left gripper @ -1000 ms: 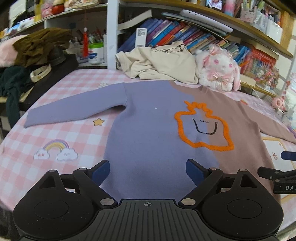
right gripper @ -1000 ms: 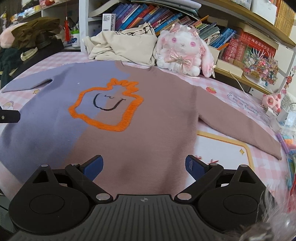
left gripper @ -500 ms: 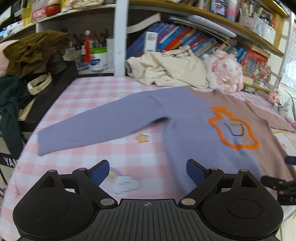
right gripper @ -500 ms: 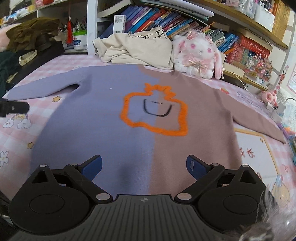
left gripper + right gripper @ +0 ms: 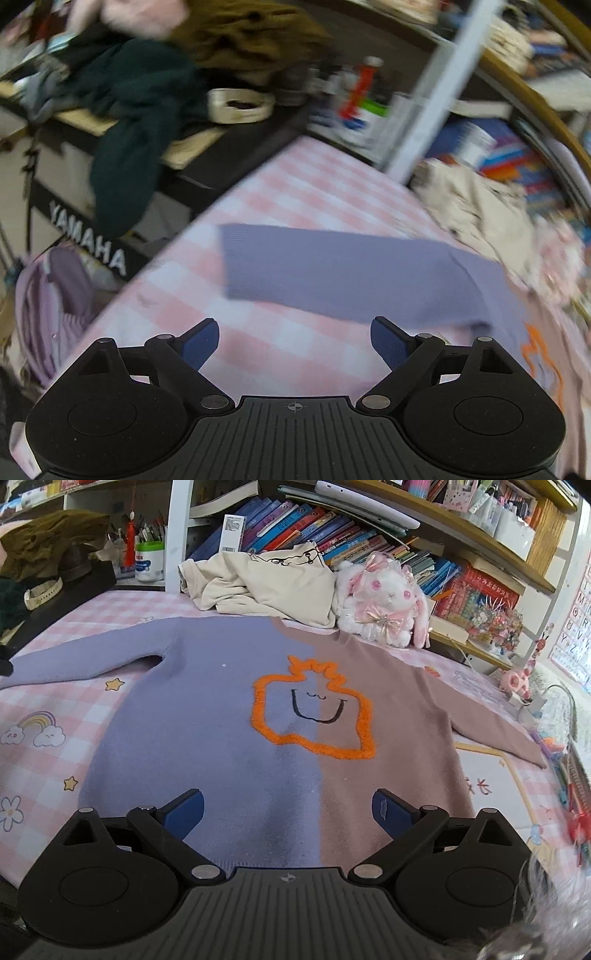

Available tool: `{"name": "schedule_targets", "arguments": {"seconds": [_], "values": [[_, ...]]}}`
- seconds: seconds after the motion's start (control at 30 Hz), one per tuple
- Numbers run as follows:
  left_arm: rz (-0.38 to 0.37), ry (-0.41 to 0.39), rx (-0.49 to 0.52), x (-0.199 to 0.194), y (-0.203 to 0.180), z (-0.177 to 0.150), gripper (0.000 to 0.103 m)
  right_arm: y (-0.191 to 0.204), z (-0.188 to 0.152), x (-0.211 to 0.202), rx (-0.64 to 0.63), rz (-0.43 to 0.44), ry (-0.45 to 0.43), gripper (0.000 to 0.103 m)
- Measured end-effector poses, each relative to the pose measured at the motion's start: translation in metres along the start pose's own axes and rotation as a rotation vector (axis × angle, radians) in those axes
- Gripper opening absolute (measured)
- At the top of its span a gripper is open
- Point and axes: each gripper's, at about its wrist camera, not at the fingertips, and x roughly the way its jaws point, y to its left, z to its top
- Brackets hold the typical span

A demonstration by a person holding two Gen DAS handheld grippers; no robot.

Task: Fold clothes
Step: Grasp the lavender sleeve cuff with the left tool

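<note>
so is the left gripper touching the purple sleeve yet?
Apart. Left wrist view: left gripper open, checked cloth showing between its fingertips and the purple sleeve.

Setting identified as a home, likely a child's room. Pink checked tablecloth (image 5: 92, 605) with rainbow and star prints is laid over the tabletop. Crowded bookshelves (image 5: 369, 535) are seen behind, with a plush rabbit (image 5: 384, 602), heaped clothes (image 5: 273, 587) and a keyboard marked YAMAHA (image 5: 88, 243) alongside.
</note>
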Motion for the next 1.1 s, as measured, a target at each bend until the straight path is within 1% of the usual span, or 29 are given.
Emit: {"name": "schedule_targets", "arguments": {"seconds": [0.07, 0.1, 0.23, 0.37, 0.43, 0.47, 0.53, 0.6, 0.63, 0.7, 0.77, 0.8, 0.9, 0.97, 1.03, 1.1], "values": [[0.029, 0.018, -0.036, 0.010, 0.008, 0.005, 0.087, -0.002, -0.001, -0.001, 0.010, -0.009, 0.019, 0.098], [0.030, 0.016, -0.050, 0.013, 0.011, 0.008, 0.087, -0.003, -0.001, -0.001, 0.016, -0.013, 0.028, 0.098], [-0.011, 0.001, -0.099, 0.022, 0.013, 0.015, 0.085, -0.005, -0.003, -0.003, 0.018, -0.044, 0.039, 0.098], [-0.116, 0.020, -0.155, 0.031, 0.001, 0.014, 0.085, -0.009, -0.006, -0.006, 0.028, -0.077, 0.025, 0.098], [-0.173, 0.037, -0.179, 0.037, -0.008, 0.012, 0.085, -0.013, -0.006, -0.006, 0.045, -0.082, 0.032, 0.098], [-0.204, 0.052, -0.186, 0.040, -0.015, 0.010, 0.085, -0.014, -0.007, -0.005, 0.050, -0.084, 0.039, 0.098], [-0.239, 0.072, -0.182, 0.043, -0.026, 0.007, 0.085, -0.015, -0.006, -0.004, 0.053, -0.087, 0.047, 0.098], [-0.226, 0.060, -0.172, 0.044, -0.031, 0.006, 0.085, -0.016, -0.005, -0.005, 0.051, -0.089, 0.046, 0.098], [-0.204, 0.045, -0.175, 0.044, -0.030, 0.006, 0.085, -0.016, -0.005, -0.005, 0.050, -0.089, 0.046, 0.098], [-0.137, 0.009, -0.197, 0.041, -0.020, 0.011, 0.085, -0.018, -0.005, -0.005, 0.052, -0.092, 0.047, 0.098], [-0.099, -0.020, -0.221, 0.038, -0.003, 0.017, 0.085, -0.020, -0.006, -0.006, 0.054, -0.095, 0.048, 0.098], [-0.096, -0.029, -0.233, 0.038, 0.006, 0.019, 0.085, -0.021, -0.007, -0.005, 0.062, -0.099, 0.051, 0.098], [-0.127, -0.031, -0.269, 0.038, 0.025, 0.026, 0.085, -0.026, -0.007, -0.003, 0.092, -0.107, 0.065, 0.098], [-0.130, -0.031, -0.278, 0.039, 0.026, 0.027, 0.085, -0.026, -0.007, -0.001, 0.099, -0.105, 0.073, 0.098], [-0.115, -0.043, -0.272, 0.040, 0.022, 0.027, 0.085, -0.025, -0.007, 0.001, 0.097, -0.102, 0.078, 0.098], [-0.094, -0.053, -0.288, 0.042, 0.016, 0.028, 0.085, -0.024, -0.007, 0.000, 0.083, -0.100, 0.075, 0.098]]}}
